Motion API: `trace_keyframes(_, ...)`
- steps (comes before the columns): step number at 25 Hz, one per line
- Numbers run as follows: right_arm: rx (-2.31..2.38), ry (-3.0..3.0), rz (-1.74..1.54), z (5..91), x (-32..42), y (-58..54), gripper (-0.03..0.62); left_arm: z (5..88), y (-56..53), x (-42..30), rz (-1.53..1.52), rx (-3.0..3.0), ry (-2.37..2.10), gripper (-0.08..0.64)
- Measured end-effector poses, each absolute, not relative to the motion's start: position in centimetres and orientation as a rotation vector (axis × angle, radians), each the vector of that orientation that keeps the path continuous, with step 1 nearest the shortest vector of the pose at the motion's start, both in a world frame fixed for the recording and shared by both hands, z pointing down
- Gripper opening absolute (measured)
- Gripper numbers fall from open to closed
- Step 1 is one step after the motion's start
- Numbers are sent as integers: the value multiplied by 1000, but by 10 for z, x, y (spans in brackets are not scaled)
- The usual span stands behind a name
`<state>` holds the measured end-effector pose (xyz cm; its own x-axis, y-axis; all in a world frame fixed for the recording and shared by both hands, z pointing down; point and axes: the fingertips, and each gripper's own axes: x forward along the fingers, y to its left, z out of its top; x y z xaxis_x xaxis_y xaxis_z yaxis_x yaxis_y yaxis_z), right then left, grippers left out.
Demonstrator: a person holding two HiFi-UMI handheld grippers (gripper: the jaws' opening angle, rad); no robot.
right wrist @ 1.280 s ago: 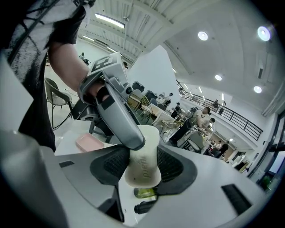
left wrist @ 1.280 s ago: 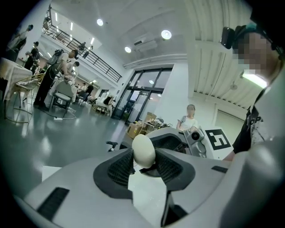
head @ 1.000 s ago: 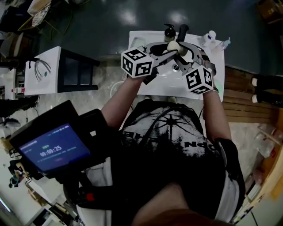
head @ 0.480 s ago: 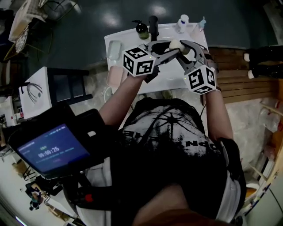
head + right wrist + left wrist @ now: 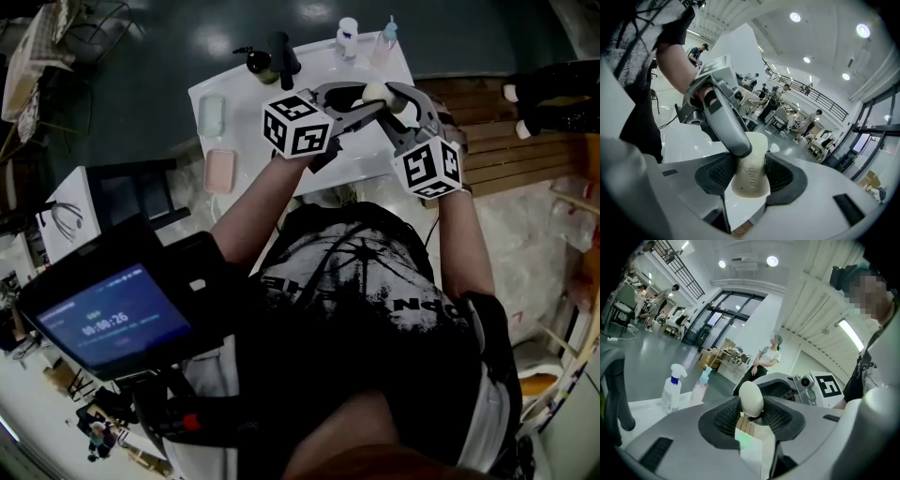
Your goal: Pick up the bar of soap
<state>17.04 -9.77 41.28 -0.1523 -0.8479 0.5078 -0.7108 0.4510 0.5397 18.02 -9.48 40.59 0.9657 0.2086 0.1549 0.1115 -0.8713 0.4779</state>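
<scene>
White counter (image 5: 246,131) is lying beneath the bar of soap (image 5: 750,169), a smooth, cream, rounded oval that is being held in the air above the basin. Both forearms are stretching forward and angling inward. The left gripper (image 5: 752,414) and right gripper (image 5: 751,177) are each pinching the bar of soap from opposite ends between ribbed black pads.

Head view: we glimpse a sliver of the bar of soap (image 5: 375,91), jaws of left gripper (image 5: 369,99) & right gripper (image 5: 394,101) covering the rest; in right gripper view a left jaw hides pt of its embossed lettering; spray bottle (image 5: 671,392) label too small to read.
</scene>
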Motion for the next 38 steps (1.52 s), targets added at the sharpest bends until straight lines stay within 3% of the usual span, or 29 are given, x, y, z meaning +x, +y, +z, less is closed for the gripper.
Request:
trace_keyframes(22,1230,-1883,-4,501,267,-71,202,495,-68,277,395,2482,298,158)
trace_keyframes(38,1043,-1925,219,594,284,-91,202,585,-90,294,473,2313,210,160)
